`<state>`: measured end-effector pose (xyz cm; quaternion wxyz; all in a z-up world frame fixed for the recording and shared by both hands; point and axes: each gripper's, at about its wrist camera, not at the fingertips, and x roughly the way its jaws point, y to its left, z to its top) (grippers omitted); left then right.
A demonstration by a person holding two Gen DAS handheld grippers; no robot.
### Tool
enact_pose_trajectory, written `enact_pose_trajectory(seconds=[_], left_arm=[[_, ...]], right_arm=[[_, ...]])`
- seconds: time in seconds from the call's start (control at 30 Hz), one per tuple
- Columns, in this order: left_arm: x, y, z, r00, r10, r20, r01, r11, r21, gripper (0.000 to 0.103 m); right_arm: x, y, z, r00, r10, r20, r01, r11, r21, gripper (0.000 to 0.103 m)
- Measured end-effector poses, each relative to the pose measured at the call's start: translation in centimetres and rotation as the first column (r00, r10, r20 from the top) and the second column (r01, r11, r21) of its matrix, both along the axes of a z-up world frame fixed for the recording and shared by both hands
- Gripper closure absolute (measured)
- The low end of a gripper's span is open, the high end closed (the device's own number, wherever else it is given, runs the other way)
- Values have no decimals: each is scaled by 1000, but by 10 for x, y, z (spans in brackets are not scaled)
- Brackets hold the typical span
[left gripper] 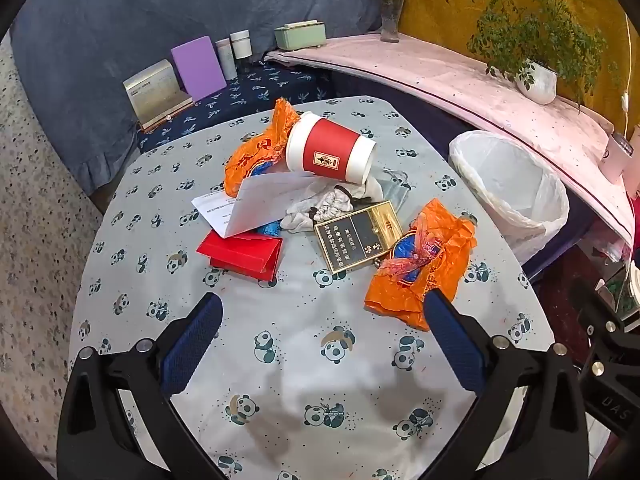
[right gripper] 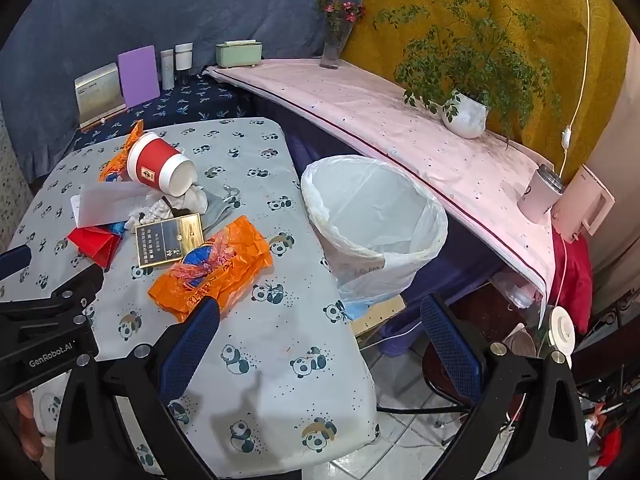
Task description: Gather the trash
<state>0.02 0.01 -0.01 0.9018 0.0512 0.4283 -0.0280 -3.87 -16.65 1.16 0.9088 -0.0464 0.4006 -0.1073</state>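
Note:
Trash lies in a heap on the panda-print table [left gripper: 304, 360]: a red paper cup [left gripper: 330, 150] on its side, two orange plastic bags [left gripper: 424, 260] [left gripper: 256, 148], a gold and black cigarette pack [left gripper: 358, 236], a red folded carton [left gripper: 242, 254], white paper [left gripper: 256, 200] and a crumpled white cloth [left gripper: 332, 202]. A bin with a white liner [right gripper: 376, 216] stands right of the table. My left gripper [left gripper: 320, 344] is open and empty, short of the heap. My right gripper [right gripper: 318, 348] is open and empty over the table's right edge, by the near orange bag [right gripper: 212, 268].
A pink-covered shelf [right gripper: 384, 120] runs behind the bin with a potted plant [right gripper: 466, 114], a flower vase [right gripper: 334, 44], a green box [right gripper: 239, 54] and a white tumbler [right gripper: 540, 192]. A gold box [left gripper: 156, 92], a purple board [left gripper: 198, 66] and jars stand behind the table.

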Motion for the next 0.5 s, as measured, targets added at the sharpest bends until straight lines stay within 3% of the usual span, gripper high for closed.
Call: enact_pose_trajectory(seconds=[0.5], left_arm=[[-3, -1, 4, 1000, 2, 9, -2, 1000, 2, 7]], right_arm=[[-1, 8, 2, 1000, -4, 8, 4, 1000, -18, 7]])
